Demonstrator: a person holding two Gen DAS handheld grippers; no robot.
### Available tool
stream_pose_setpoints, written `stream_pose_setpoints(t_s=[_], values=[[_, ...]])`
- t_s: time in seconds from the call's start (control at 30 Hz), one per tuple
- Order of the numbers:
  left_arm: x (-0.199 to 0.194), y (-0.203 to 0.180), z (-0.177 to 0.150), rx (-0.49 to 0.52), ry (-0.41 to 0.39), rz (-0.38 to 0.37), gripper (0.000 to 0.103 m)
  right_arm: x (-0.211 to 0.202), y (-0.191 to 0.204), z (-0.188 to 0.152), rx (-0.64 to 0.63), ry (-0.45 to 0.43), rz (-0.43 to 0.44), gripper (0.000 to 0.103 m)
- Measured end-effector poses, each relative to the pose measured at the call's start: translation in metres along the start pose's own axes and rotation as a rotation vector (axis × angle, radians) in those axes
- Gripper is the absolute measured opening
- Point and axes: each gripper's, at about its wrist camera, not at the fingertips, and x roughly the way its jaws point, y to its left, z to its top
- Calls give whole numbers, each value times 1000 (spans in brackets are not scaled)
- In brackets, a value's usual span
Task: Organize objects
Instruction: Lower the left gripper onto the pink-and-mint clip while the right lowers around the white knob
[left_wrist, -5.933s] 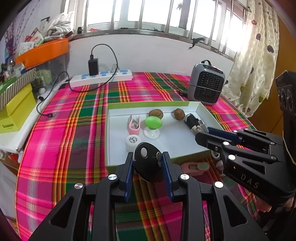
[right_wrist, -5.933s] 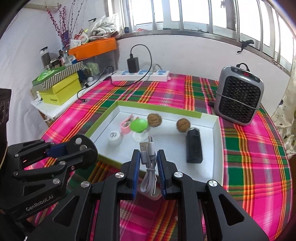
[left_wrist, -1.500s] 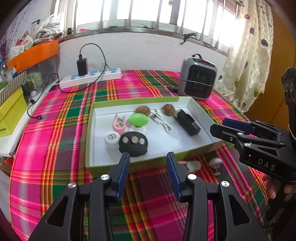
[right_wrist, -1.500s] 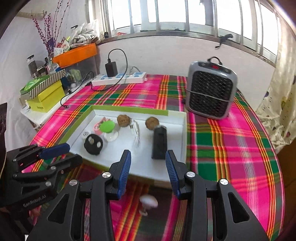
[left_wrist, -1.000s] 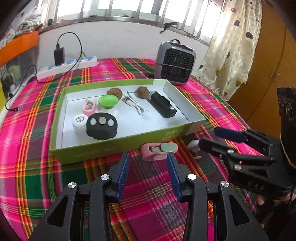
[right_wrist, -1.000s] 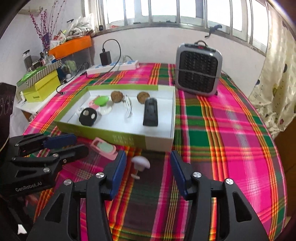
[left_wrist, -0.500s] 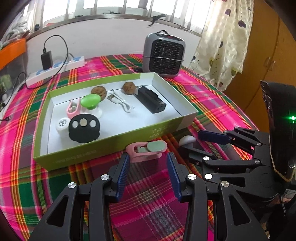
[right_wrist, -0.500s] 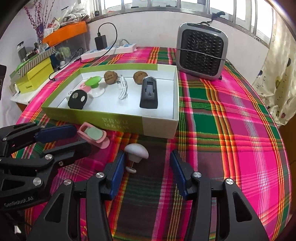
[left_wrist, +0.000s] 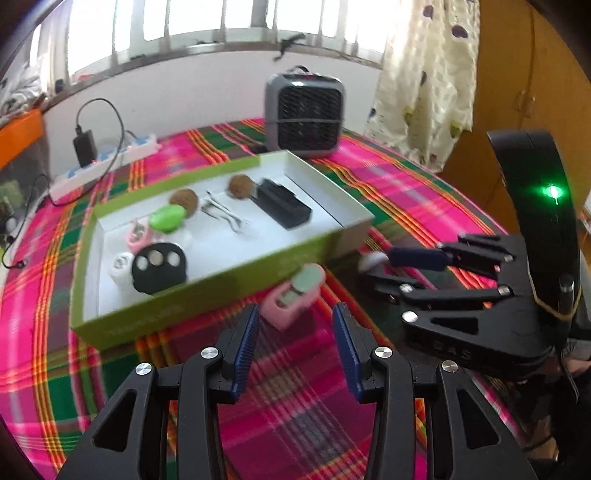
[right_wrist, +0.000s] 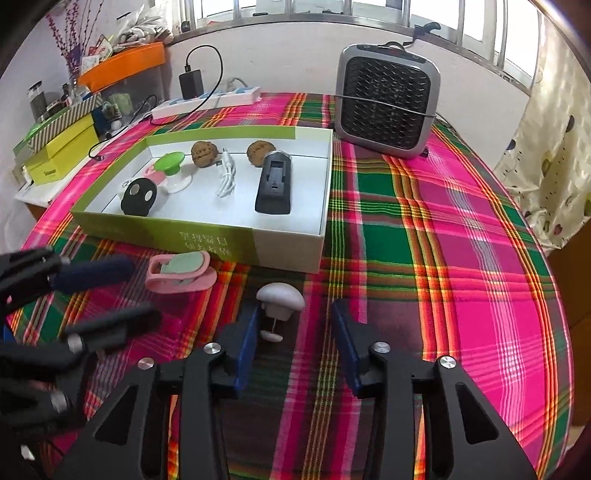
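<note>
Both grippers have dropped lower and nearer the two loose items in front of the box since half a second ago; both tilt downward over the plaid tablecloth (right_wrist: 461, 229). Right gripper (right_wrist: 293, 334) straddles the white mushroom-shaped piece (right_wrist: 280, 297), jaws closing; the piece sits between the blue pads, close to the left-hand pad, with a clear gap to the other, so not gripped yet. It lies on its side on the cloth, cap toward the box, small foot toward the camera. Left gripper (left_wrist: 295, 341) is released, jaws wide, nothing between them; the pink clip (left_wrist: 293, 295) with a pale green pad lies on the cloth just ahead of its fingertips, beside the box's near wall. Left view is motion-blurred. In the right wrist view the same pink clip (right_wrist: 181, 271) sits left of the mushroom piece, apart from it. Green-and-white box (right_wrist: 288, 242) holds a black round item (right_wrist: 139, 196) with pale dots, a small white round item (left_wrist: 120, 263), a green-capped piece (right_wrist: 170, 162), two walnuts (right_wrist: 202, 150), a white cable (right_wrist: 227, 177), a black rectangular device (right_wrist: 275, 184), plus another pink item behind the green one. Grey heater (right_wrist: 386, 99) stands behind the box's right end, power strip (right_wrist: 207, 101) with a black adapter toward the far left. Green light glows on the right gripper's body in the left wrist view.
</note>
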Motion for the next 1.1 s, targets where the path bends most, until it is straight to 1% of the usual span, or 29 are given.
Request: stream_pose_setpoints(t_s=[0.13,0.23,0.33,0.4,0.57,0.7,0.8,0.93,1.1], values=[[3,5,5,8,-2,16,39,-1,1,0,-2,-2,5,30],[6,0,8,38,1,6,39,-1,0,0,1,-3,10,29],[14,-5,8,60,27,-10,39,-1,-1,0,2,-3,12,26],[18,-8,8,64,33,-7,39,-2,-2,-1,3,-4,16,26],[19,-14,8,63,45,-46,39,-3,-4,-1,2,-4,26,25],[22,-19,9,65,52,-49,39,-4,-7,-1,3,-4,34,25],[25,-21,11,51,53,-40,39,-5,-10,-2,5,-5,38,25],[34,-22,14,36,74,-13,39,-6,-15,-3,14,-5,38,25],[41,-24,14,27,90,2,39,-6,-18,-3,15,-6,48,25]])
